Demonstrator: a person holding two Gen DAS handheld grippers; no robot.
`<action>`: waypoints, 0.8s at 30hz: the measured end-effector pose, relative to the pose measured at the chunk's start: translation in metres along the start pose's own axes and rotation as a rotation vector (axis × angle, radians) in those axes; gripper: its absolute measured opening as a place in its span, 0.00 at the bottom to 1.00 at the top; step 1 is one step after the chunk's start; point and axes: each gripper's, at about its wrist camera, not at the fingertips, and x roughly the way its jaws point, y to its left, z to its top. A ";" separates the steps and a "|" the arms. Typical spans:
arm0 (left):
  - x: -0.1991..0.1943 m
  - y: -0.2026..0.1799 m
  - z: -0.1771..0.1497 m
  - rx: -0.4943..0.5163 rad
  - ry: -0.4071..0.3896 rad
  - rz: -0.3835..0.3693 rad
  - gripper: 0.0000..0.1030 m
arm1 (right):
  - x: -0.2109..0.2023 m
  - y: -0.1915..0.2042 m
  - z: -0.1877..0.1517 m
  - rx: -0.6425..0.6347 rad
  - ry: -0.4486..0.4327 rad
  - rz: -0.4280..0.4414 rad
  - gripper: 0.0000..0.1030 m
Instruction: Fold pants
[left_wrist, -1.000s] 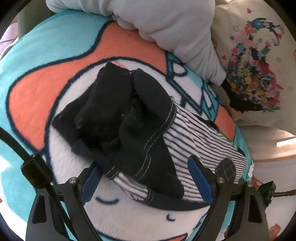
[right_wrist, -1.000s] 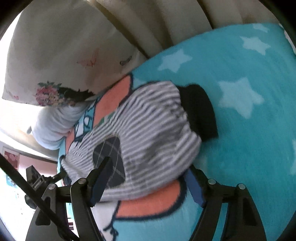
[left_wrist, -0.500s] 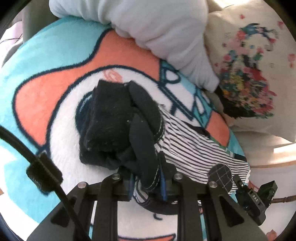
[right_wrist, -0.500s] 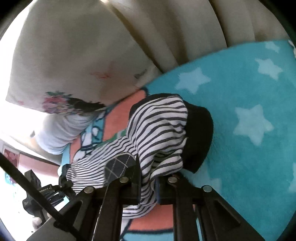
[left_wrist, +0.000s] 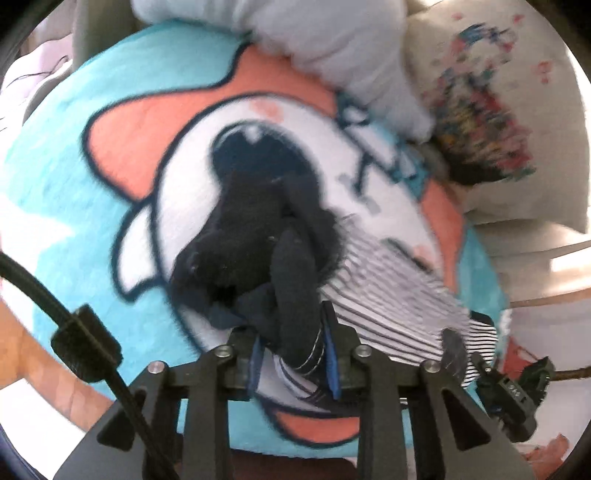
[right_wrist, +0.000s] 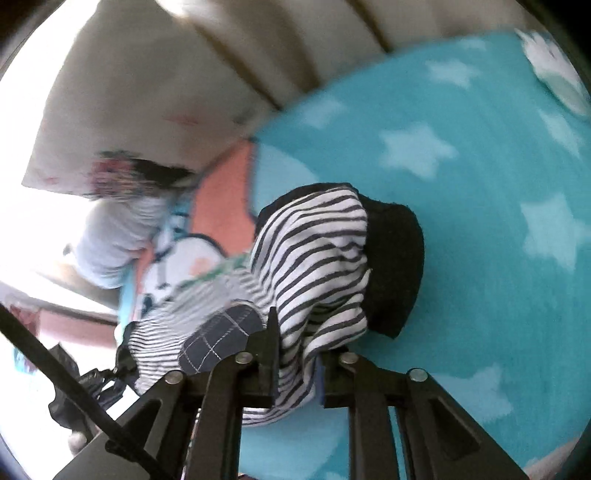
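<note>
The pants (left_wrist: 399, 295) are small, black-and-white striped with dark navy cuffs and a checked dark patch (left_wrist: 453, 350). They hang lifted above a teal, orange and white cartoon blanket (left_wrist: 147, 122). My left gripper (left_wrist: 293, 363) is shut on a dark bunched end (left_wrist: 255, 240) of the pants. My right gripper (right_wrist: 299, 365) is shut on the striped fabric (right_wrist: 314, 258) beside a dark cuff (right_wrist: 395, 266), with the checked patch (right_wrist: 221, 336) to its left. The pants stretch between the two grippers.
A floral cream pillow (left_wrist: 491, 110) and a pale grey bundle of cloth (left_wrist: 332, 55) lie at the blanket's far edge. The teal blanket with white stars (right_wrist: 480, 166) spreads to the right in the right wrist view. The other gripper (left_wrist: 517, 391) shows at lower right in the left wrist view.
Both grippers went from open around the pants to shut on them, then lifted. The pants rose off the blanket and stretched out, uncovering the blanket's cartoon eye.
</note>
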 end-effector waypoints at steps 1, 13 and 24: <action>0.001 0.003 -0.002 -0.008 0.008 -0.016 0.26 | 0.001 -0.002 -0.001 0.013 0.001 -0.011 0.20; -0.059 0.018 -0.010 -0.055 -0.069 -0.144 0.35 | -0.036 0.000 -0.016 -0.017 -0.014 -0.045 0.30; -0.019 -0.010 -0.027 -0.032 0.137 -0.306 0.39 | 0.003 0.029 -0.054 0.043 0.215 0.266 0.30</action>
